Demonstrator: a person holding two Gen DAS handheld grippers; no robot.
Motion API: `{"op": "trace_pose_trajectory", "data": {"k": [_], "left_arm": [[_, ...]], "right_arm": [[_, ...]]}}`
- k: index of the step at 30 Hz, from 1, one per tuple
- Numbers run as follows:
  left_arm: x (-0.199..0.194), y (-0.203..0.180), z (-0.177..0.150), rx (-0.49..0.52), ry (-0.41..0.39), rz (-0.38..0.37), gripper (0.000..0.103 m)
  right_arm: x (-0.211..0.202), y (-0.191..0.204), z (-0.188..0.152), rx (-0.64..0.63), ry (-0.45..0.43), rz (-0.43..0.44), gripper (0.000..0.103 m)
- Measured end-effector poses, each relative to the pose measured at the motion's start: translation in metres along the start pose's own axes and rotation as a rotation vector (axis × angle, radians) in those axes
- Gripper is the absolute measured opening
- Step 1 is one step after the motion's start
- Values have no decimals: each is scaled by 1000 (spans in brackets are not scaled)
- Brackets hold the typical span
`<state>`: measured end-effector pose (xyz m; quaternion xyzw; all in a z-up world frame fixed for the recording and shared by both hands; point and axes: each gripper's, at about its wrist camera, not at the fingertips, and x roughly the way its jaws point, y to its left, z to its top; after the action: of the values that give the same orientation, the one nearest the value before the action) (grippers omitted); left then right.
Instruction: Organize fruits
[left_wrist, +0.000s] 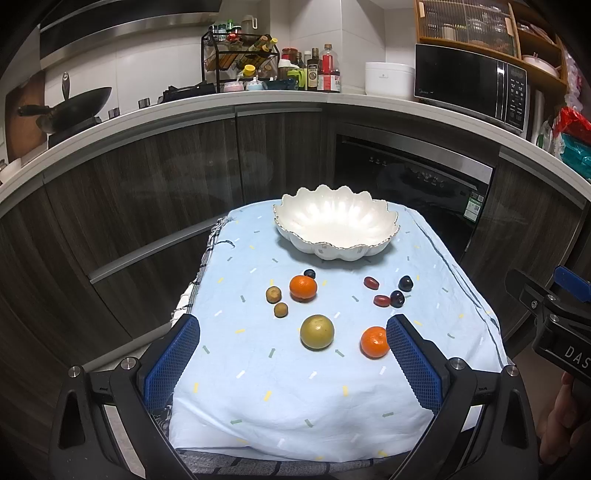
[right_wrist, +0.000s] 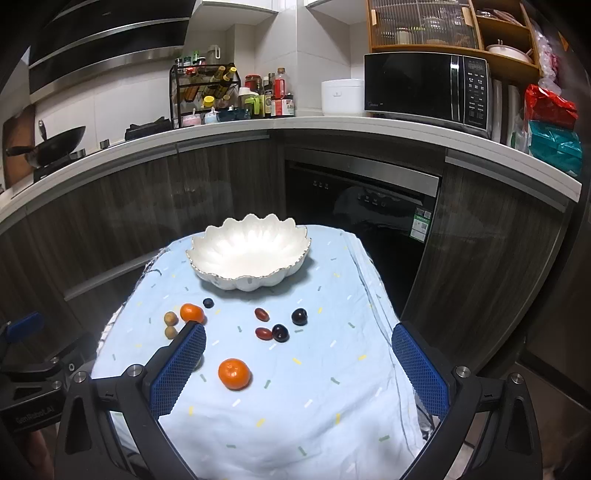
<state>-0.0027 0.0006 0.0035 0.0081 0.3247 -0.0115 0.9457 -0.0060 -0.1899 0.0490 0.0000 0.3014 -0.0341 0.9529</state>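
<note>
A white scalloped bowl (left_wrist: 334, 226) (right_wrist: 248, 254) stands empty at the far end of the blue cloth (left_wrist: 280, 384). Fruit lies loose in front of it: two oranges (left_wrist: 303, 287) (left_wrist: 374, 342) (right_wrist: 233, 373), a green round fruit (left_wrist: 317, 331), two small tan fruits (left_wrist: 273, 294), dark plums (left_wrist: 405, 283) (right_wrist: 299, 316) and red oval fruits (left_wrist: 371, 283) (right_wrist: 261, 314). My left gripper (left_wrist: 291, 332) hangs open over the near part of the cloth, nothing between its fingers. My right gripper (right_wrist: 298, 338) is open too, above the near orange, holding nothing.
The cloth-covered table (right_wrist: 280, 443) is small, with edges dropping off left and right. Dark cabinets and a dishwasher (left_wrist: 413, 177) stand behind it. The counter carries a wok (left_wrist: 74, 107), a bottle rack (left_wrist: 240, 59) and a microwave (left_wrist: 469, 85). The other gripper's body (left_wrist: 554, 321) shows at right.
</note>
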Motion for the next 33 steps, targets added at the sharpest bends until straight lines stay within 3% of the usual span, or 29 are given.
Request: {"op": "trace_pose_trajectory", "data": {"k": [33], "left_arm": [[-1,-1,-1,-5,-4,-2,103]], "right_arm": [[-2,-1,-1,2,-11,-1,102]]}}
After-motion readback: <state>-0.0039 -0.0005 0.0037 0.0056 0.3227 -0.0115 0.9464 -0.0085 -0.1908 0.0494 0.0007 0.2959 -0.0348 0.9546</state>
